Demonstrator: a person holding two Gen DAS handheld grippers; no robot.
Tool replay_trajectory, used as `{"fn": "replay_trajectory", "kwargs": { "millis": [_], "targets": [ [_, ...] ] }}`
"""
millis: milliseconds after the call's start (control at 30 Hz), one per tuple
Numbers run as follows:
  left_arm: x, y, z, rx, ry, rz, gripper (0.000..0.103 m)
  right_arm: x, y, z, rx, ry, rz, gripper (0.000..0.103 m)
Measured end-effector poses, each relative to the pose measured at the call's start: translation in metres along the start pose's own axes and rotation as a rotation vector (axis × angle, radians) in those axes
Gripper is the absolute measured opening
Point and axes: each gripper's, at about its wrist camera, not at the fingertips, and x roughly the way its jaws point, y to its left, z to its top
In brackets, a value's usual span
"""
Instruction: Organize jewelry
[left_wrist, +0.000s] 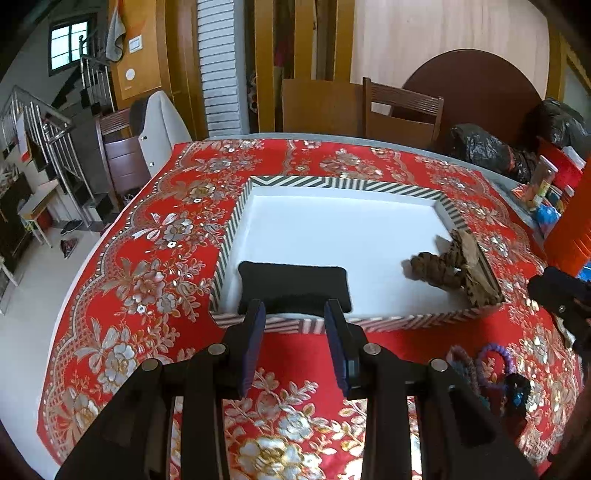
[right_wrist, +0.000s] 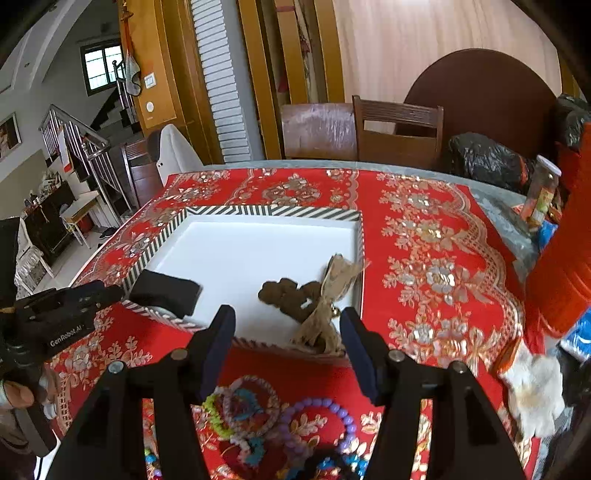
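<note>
A tray (left_wrist: 332, 182) (right_wrist: 273, 211) with a black-and-white striped rim and a white floor lies on the red flowered cloth. A black cushion (left_wrist: 293, 282) (right_wrist: 166, 295) rests in its near left corner. A brown braided piece with a burlap bow (left_wrist: 443, 271) (right_wrist: 291, 295) lies in its near right corner. Several bead bracelets (right_wrist: 258, 413) (left_wrist: 491, 365) are heaped on the cloth in front of the tray. My left gripper (left_wrist: 295, 306) hangs open over the near rim by the cushion, holding nothing. My right gripper (right_wrist: 288, 312) is open and empty above the bracelets.
A wooden chair (left_wrist: 402, 110) and black bags (left_wrist: 484, 147) stand behind the table. A jar (right_wrist: 543, 192), an orange-red container (right_wrist: 565, 258) and a crumpled white wad (right_wrist: 535, 391) crowd the right side. The table's left edge drops to the floor.
</note>
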Motion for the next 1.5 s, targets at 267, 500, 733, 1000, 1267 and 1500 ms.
{"fn": "replay_trajectory", "kwargs": {
  "millis": [267, 500, 733, 1000, 1267, 1500],
  "targets": [
    [-0.021, -0.012, -0.008, 0.035, -0.039, 0.013, 0.035, -0.016, 0.005, -0.011, 0.002, -0.007, 0.005, 0.062],
    [-0.034, -0.013, -0.013, 0.032, -0.061, 0.017, 0.035, -0.03, 0.014, -0.015, -0.021, -0.031, -0.02, 0.064],
    [-0.042, -0.016, -0.017, 0.035, -0.069, 0.016, 0.035, -0.036, 0.02, -0.019, -0.033, -0.033, -0.02, 0.064],
    [-0.047, -0.022, -0.02, 0.045, -0.073, 0.012, 0.035, -0.044, 0.023, -0.022, -0.051, -0.046, -0.025, 0.071],
    [-0.047, -0.024, -0.023, 0.053, -0.067, 0.007, 0.035, -0.051, 0.017, -0.022, -0.044, -0.052, -0.025, 0.074],
    [-0.042, -0.021, -0.032, 0.052, -0.024, -0.034, 0.035, -0.052, -0.008, -0.037, -0.033, 0.005, -0.049, 0.076]
  ]
}}
